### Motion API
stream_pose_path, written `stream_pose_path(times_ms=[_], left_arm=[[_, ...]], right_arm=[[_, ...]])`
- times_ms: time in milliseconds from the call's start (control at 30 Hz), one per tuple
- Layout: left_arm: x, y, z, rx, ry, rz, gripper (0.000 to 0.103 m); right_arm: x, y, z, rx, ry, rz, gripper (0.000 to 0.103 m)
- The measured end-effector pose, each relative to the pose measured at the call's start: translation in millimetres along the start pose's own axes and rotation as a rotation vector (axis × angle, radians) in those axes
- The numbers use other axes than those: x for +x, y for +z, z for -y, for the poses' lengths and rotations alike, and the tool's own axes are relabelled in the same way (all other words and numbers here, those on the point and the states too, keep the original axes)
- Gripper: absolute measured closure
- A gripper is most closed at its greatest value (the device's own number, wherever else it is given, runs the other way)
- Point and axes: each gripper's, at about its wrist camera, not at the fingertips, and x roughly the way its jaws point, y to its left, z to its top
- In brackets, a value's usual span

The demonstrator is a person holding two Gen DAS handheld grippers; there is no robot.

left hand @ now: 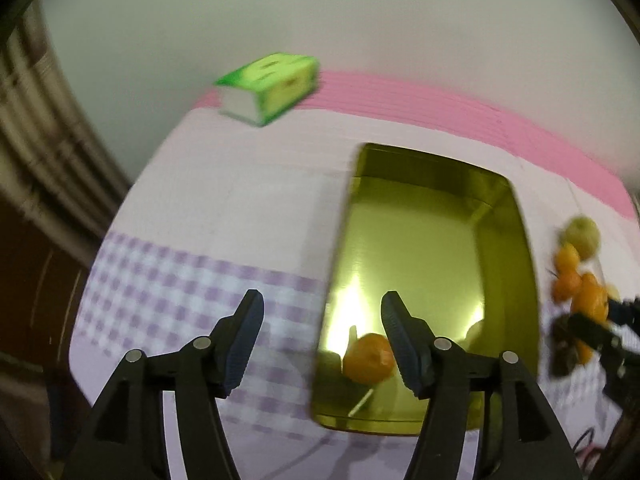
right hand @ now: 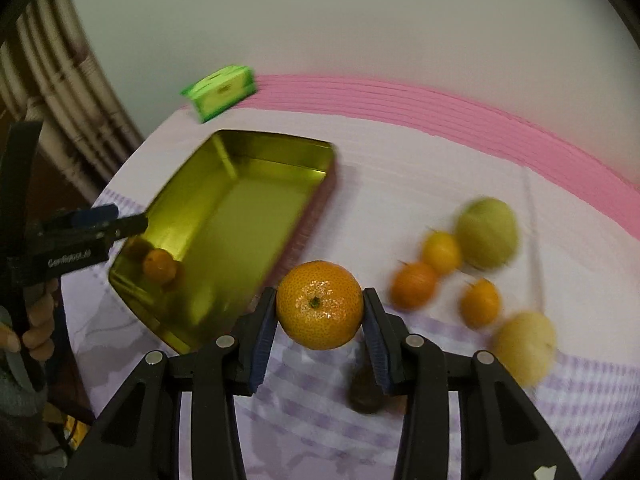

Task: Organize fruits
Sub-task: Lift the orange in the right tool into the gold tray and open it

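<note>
1. The right gripper (right hand: 320, 312) has its two black fingers with blue pads pinching a large round orange mandarin (right hand: 319, 305), stem end facing the camera, held above the white and lilac-checked tablecloth (right hand: 400, 184).
2. The left gripper (left hand: 322, 320) has its fingers spread wide with nothing between them; it reaches forward over the near left edge of the shiny gold rectangular metal tin (left hand: 420, 240).
3. In the right wrist view the left gripper enters from the left edge at the tin's near left corner, with the person's bare fingers (right hand: 38, 320) wrapped around its handle.
4. One small orange mandarin (left hand: 368, 358) lies inside the tin at its near end.
5. To the right of the tin, on the cloth, sit three small orange fruits (right hand: 412, 285), a green round fruit (right hand: 486, 234) and a pale yellow round fruit (right hand: 524, 342), close together and blurred.
6. A bright green rectangular tissue box (left hand: 268, 88) rests at the far left of the table, beside the pink band (left hand: 440, 100) along the far edge.
</note>
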Motion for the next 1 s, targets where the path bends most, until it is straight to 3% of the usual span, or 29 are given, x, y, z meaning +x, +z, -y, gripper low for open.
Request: stream_pose_path(times_ms=[100, 267, 1000], left_arm=[[5, 2, -23, -0.087, 0.013, -0.012, 0.041], [11, -2, -39, -0.144, 0.033, -0.03, 0.041], [26, -7, -45, -0.163, 0.065, -0.088, 0.041]], right_arm=[[16, 12, -23, -0.036, 0.019, -0.021, 0.064], [46, 27, -47, -0.045, 0.048, -0.066, 0.064], [102, 35, -72, -0.136, -0.025, -0.181, 0.064]])
